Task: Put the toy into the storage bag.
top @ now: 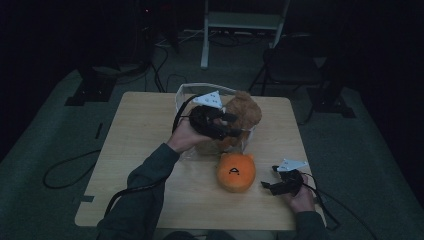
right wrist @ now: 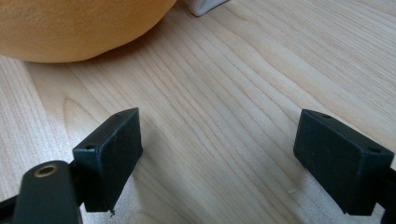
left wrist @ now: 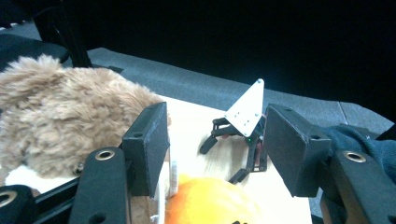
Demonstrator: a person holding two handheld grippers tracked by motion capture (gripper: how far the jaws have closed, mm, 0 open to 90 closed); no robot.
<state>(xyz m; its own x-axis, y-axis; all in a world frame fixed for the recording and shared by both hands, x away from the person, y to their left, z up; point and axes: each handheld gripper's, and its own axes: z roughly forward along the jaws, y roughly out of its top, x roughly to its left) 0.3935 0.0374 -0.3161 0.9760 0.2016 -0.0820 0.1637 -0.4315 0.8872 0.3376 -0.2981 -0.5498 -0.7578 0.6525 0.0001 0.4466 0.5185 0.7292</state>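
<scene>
Your left hand-held gripper [top: 235, 125] stands parted, gripping nothing, beside the brown plush [top: 244, 114] in the clear bag [top: 186, 95] at the counter [top: 145, 140] rear; clamp carelessly and you pinch plastic, tipping it onto the orange plush [top: 236, 171].

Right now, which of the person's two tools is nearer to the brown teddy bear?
The left. The left tool is right up against the brown teddy bear in the clear bag, jaws open. The right tool rests on the table, beyond the orange plush toy.
</scene>
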